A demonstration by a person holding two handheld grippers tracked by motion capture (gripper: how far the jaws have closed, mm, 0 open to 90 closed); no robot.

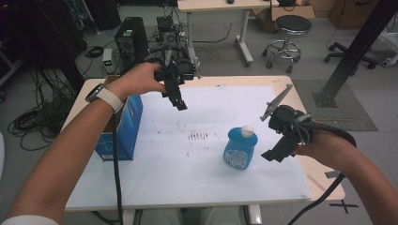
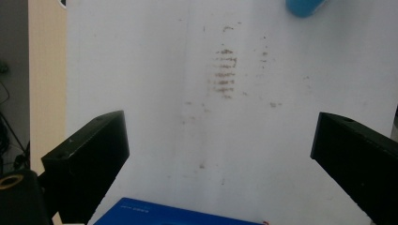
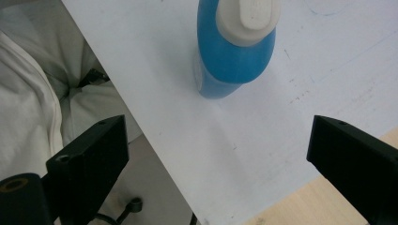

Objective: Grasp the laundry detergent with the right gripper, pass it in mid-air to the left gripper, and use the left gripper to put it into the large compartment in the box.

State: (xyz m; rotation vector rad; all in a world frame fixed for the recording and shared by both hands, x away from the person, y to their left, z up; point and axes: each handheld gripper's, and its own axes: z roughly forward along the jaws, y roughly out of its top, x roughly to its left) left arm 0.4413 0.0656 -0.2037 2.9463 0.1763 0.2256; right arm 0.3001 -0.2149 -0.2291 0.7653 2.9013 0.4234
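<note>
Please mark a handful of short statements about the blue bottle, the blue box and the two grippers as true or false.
1. The blue plastic bottle with a white cap stands upright on the white table sheet. True.
2. The right gripper is clamped on the bottle. False: its jaws are spread, beside the bottle and apart from it.
3. The left gripper hangs open above the sheet. True.
4. The blue cardboard box lies at the table's right edge. False: it sits at the left edge, under the left forearm.
5. The sheet is spotless. False: brownish smudges mark its middle.
</note>
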